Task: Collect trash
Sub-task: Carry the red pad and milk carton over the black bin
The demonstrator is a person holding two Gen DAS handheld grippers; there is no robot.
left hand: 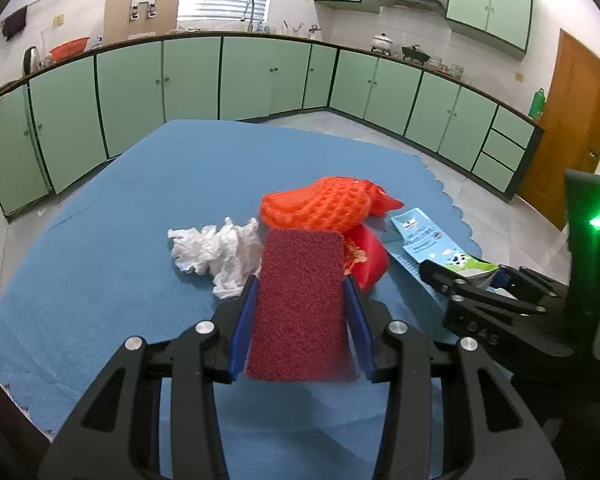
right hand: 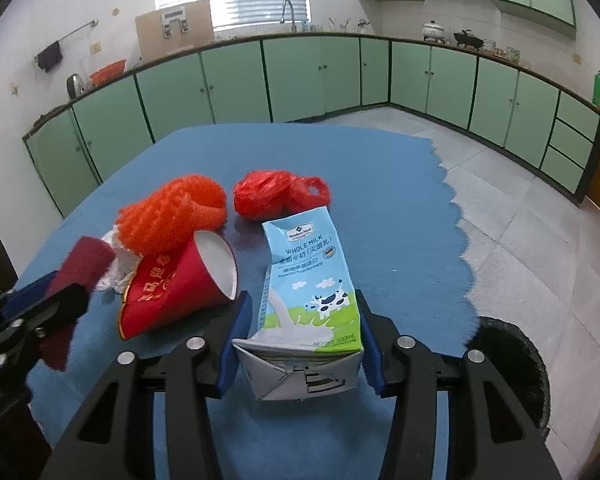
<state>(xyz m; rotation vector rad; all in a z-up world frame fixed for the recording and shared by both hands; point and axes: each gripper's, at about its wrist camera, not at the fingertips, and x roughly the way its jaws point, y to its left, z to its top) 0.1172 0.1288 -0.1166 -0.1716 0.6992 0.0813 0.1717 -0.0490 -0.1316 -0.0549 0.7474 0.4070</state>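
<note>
— Blue-and-white card, that's the milk carton [right hand: 304, 304]: it lies lengthwise on the table [right hand: 400, 208], its folded end toward the camera, and the right tongs [right hand: 298, 312] are clamped on its two long sides, blue pads pressed flat against it.

— And the left tongs [left hand: 300, 292]?

— Gripping a dark red scouring pad [left hand: 300, 304], which stands up between their blue pads, lifted clear of the cloth. In the right wrist view the same pad and tongs show at the left edge.

— What other rubbish is around?

— Just left of the carton a red paper cup [right hand: 176, 284] lies on its side, white mouth turned toward the carton. Behind the cup sits an orange foam fruit net [right hand: 172, 216], and past the carton's far end a crumpled red plastic bag [right hand: 276, 194]. A wad of white tissue [left hand: 216, 252] lies left of the cup, partly tucked behind the scouring pad in the left wrist view.

— Are they touching?

— The net rests against the cup's rim; the bag is near the carton's top edge, though I cannot tell whether they meet.

— And beyond the table?

— A blue cloth with a scalloped edge covers it. At its near right corner, down on the tiled floor [right hand: 520, 208], is a round black bin [right hand: 512, 364]. Pale green cabinets [right hand: 300, 76] run along the walls.
</note>
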